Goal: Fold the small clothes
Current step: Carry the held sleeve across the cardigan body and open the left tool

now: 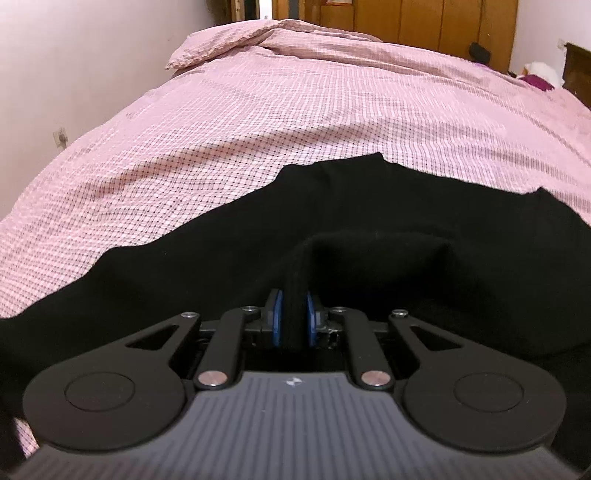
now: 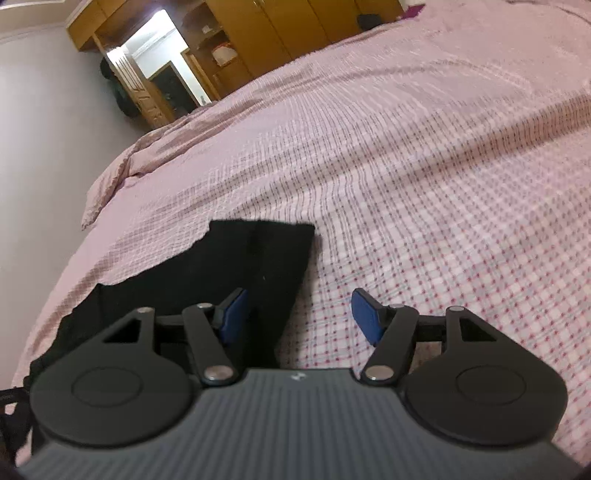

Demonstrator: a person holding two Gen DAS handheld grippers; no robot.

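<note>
A black garment [image 1: 369, 236] lies spread across the near part of the pink checked bedspread [image 1: 295, 110]. My left gripper [image 1: 294, 317] is shut on a raised fold of this black cloth, which stands pinched between its blue pads [image 1: 277, 317]. In the right wrist view the same black garment [image 2: 255, 266] reaches away to a squared end. My right gripper [image 2: 299, 314] hangs open over its right edge: the left blue pad [image 2: 232, 314] is above the cloth, the right pad [image 2: 364, 314] above the bedspread [image 2: 424, 184]. Nothing is pressed between them.
A pillow [image 1: 229, 40] in the same pink fabric lies at the bed's far left. Wooden wardrobes [image 1: 406, 22] stand beyond the bed, with an open doorway [image 2: 159, 59] beside them. A white wall [image 1: 74, 74] runs along the bed's left side. A purple item [image 1: 537, 81] sits far right.
</note>
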